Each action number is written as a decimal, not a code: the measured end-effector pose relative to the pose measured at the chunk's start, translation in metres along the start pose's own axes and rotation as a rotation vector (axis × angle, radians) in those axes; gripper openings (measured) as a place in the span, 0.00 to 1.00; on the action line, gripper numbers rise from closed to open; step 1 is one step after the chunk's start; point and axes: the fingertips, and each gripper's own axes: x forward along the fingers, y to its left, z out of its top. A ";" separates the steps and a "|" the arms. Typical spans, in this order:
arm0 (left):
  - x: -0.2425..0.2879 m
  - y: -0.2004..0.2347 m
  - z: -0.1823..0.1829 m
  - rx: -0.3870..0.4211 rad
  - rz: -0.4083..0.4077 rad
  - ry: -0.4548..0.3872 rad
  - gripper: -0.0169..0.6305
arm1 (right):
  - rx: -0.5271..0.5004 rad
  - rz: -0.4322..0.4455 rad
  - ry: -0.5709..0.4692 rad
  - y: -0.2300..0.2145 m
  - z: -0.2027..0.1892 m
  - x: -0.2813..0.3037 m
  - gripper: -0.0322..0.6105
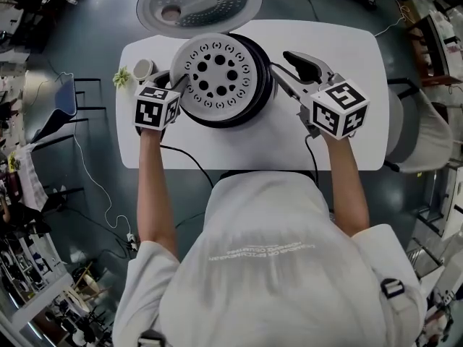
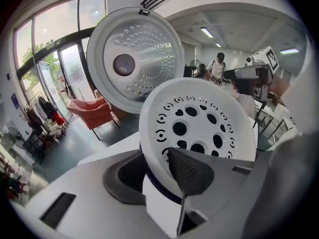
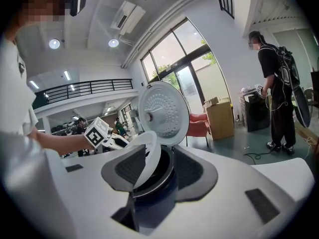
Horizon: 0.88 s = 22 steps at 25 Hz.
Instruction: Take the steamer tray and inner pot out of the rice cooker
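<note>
Firstly, nearest to the person, the left gripper point(image 1: 181, 84) has its fingers closed on the left rim of the steamer tray point(image 1: 217, 74): one dark pad lies on the perforated face, the other is behind the rim. The right gripper point(image 1: 282, 61) is at the right side of the rice cooker point(image 1: 252, 113). Its fingers stand wide apart, with the cooker's near rim and the low edge of the tray between them, and they grip nothing.

The tray is a round white disc, so it has no long axis. It is tilted: the edge at the left gripper is raised and the opposite edge is down in the mouth of the cooker. The face with holes shows from above. Under it the inner pot point(image 3: 158, 169) sits in the cooker. Behind, the lid point(image 1: 199, 2) stands open and shows its dimpled metal inside.

All this stands on a white worktop point(image 1: 246, 147), where a small cup point(image 1: 143, 69) and a little green plant point(image 1: 121, 76) are left of the cooker. Around is a dark floor point(image 1: 108, 6) with cables, a grey chair point(image 1: 427, 132) at the right, and farther away tall windows point(image 2: 55, 59) and a pink chair point(image 2: 92, 112).
</note>
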 end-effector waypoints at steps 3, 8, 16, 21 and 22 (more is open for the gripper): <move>-0.001 0.001 0.002 0.006 0.024 -0.023 0.24 | -0.009 0.004 0.000 0.001 0.001 0.000 0.34; -0.011 0.005 0.008 -0.108 0.026 -0.140 0.18 | -0.018 0.018 -0.003 0.007 -0.002 0.002 0.33; -0.023 0.007 0.026 -0.313 -0.003 -0.301 0.08 | -0.055 0.058 -0.002 0.023 0.007 0.012 0.33; -0.035 0.009 0.030 -0.345 0.016 -0.348 0.08 | -0.077 0.075 0.002 0.024 0.009 0.013 0.32; -0.038 0.008 0.032 -0.360 0.016 -0.360 0.08 | -0.081 0.079 0.002 0.023 0.009 0.012 0.32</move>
